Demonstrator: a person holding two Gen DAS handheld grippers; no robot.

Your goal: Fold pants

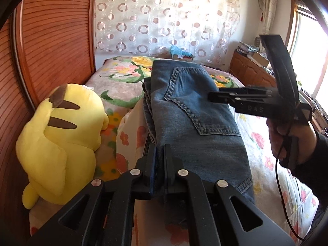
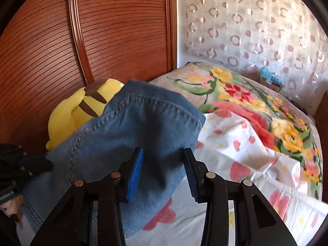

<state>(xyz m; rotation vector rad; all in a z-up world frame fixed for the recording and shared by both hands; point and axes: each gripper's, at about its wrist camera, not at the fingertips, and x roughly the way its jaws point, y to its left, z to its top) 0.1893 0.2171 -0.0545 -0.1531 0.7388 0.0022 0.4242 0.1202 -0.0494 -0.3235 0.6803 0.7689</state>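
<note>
A pair of blue jeans (image 1: 190, 110) lies folded in several layers on the bed, a back pocket facing up. My left gripper (image 1: 159, 150) is shut on the folded left edge of the jeans and holds it. In the right wrist view the jeans (image 2: 131, 135) fill the middle, and my right gripper (image 2: 163, 153) is open just above them with nothing between its blue pads (image 2: 135, 174). The right gripper also shows in the left wrist view (image 1: 213, 98), hovering over the jeans' right side in the person's hand.
The bed has a white strawberry-print sheet (image 2: 235, 149) and a floral blanket (image 2: 246, 102). A yellow plush toy (image 1: 61, 143) lies left of the jeans against the wooden slatted wardrobe (image 1: 57, 41). A patterned curtain (image 1: 164, 16) hangs behind; a wooden cabinet (image 1: 252, 71) stands at the right.
</note>
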